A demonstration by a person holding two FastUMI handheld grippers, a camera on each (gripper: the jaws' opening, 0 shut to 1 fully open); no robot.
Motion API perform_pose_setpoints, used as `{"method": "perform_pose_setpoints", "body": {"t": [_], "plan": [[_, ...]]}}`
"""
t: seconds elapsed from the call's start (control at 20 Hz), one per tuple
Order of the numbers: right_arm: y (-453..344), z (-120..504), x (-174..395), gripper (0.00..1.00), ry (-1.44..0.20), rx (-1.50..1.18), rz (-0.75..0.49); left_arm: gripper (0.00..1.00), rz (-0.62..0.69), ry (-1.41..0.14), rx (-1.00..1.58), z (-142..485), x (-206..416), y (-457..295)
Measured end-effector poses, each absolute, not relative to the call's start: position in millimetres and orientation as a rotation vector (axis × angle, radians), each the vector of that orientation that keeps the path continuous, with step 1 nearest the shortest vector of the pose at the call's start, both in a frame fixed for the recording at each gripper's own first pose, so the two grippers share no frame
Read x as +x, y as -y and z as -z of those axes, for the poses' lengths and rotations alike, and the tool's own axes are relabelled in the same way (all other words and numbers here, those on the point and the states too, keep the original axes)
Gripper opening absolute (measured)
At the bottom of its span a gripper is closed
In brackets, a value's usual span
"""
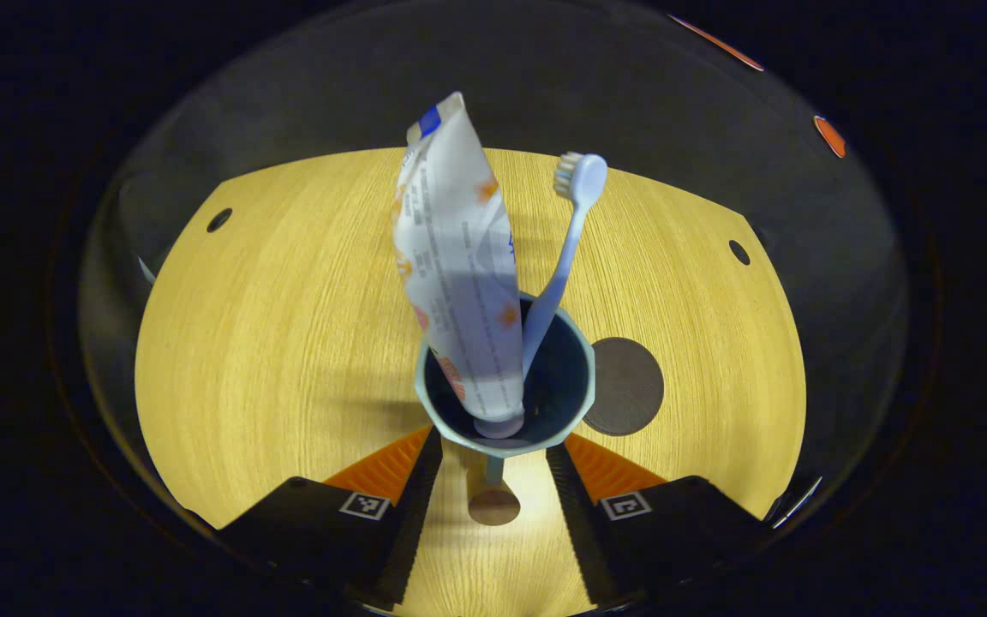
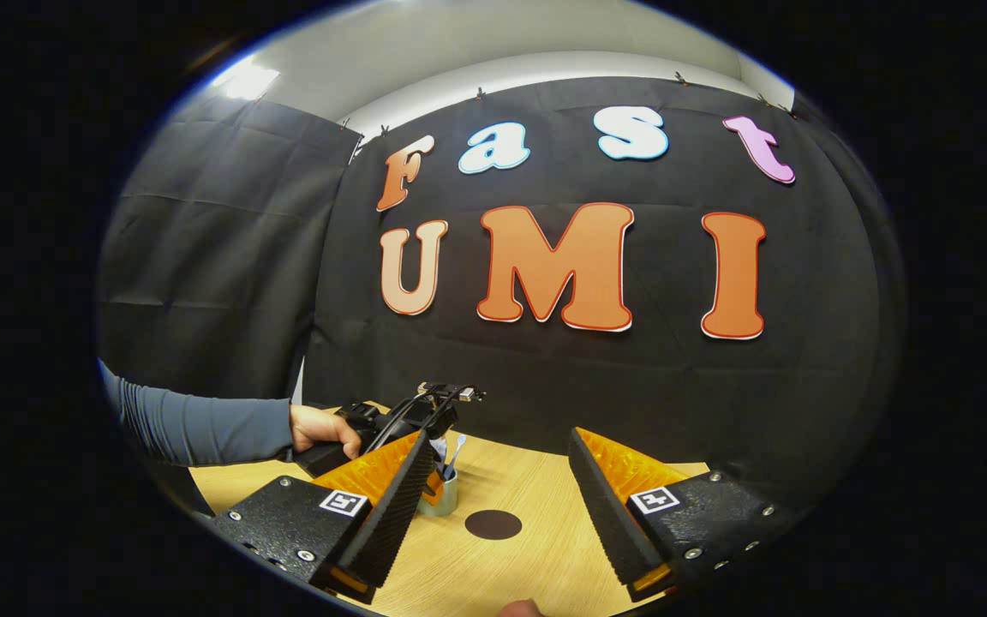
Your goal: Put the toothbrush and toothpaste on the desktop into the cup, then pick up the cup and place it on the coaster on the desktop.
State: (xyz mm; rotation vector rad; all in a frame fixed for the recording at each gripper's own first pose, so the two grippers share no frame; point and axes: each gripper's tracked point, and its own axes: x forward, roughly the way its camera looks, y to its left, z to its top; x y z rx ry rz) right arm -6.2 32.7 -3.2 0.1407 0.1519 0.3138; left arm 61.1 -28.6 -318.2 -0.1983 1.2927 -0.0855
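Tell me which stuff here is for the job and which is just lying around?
For the job:
cup
toothpaste, standing in the cup
toothbrush, standing in the cup
coaster
left gripper, fingers either side of the cup

Just there:
desktop holes
right gripper, open

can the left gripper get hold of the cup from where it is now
Probably yes. The left gripper is open with a finger on either side of the cup, nothing between. The toothpaste and toothbrush stand inside, above the fingers.

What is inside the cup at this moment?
The cup holds the toothpaste tube, cap down, and the toothbrush, bristles up. The tube covers the brush handle's lower end.
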Motion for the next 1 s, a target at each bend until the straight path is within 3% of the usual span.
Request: {"method": "perform_pose_setpoints", "body": {"t": [0.15, 0.25, 0.3, 0.6, 1.0], "plan": [[-32.8, 8.7, -9.0, 0.96, -0.166, 0.148, -0.314, 0.59, 0.065, -1.302, -0.168, 315.9, 56.8, 28.7], [-33.1, 10.1, -10.3, 0.96, -0.169, 0.154, -0.316, 0.31, 0.047, -1.295, -0.174, 307.5, 59.7, 28.8], [-33.0, 10.7, -11.1, 0.96, -0.171, 0.154, -0.315, 0.28, 0.050, -1.295, -0.168, 308.3, 62.4, 30.4], [-29.5, 10.9, -15.3, 0.96, -0.167, 0.179, -0.305, 0.22, 0.052, -1.251, -0.150, 307.2, 65.0, 29.5], [-24.3, 13.2, -19.4, 0.96, -0.167, 0.187, -0.282, 0.21, 0.063, -1.163, -0.093, 302.2, 74.3, 26.9]]}}
